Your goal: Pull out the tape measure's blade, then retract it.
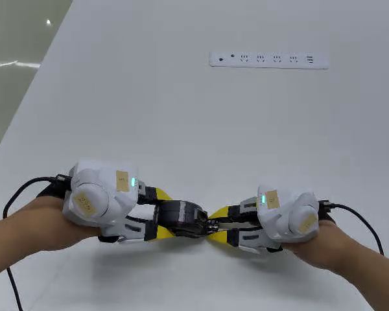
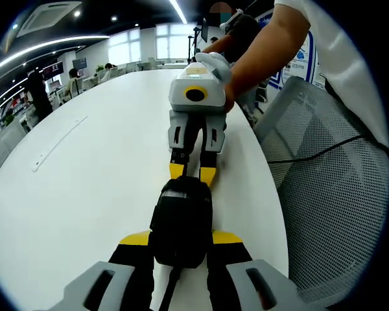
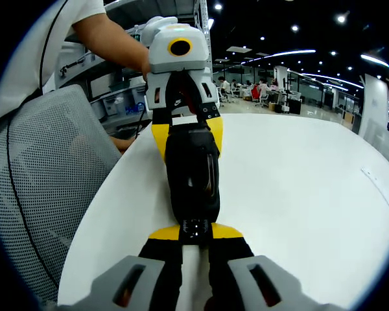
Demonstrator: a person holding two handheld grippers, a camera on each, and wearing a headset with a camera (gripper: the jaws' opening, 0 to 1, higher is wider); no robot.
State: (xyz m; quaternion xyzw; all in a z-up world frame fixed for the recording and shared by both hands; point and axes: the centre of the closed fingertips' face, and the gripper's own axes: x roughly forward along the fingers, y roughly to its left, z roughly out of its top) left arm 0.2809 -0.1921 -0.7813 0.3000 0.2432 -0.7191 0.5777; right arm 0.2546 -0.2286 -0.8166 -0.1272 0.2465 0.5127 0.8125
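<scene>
The left gripper [image 1: 161,214] clamped the black plastic tape measure [image 1: 181,219], the right gripper [image 1: 219,224] pinched its tip (pulling apparently not begun).

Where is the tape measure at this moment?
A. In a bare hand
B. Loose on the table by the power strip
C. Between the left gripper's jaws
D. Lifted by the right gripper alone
C: the black tape measure sits between the left gripper's yellow-tipped jaws, with the right gripper at its front end.
</scene>
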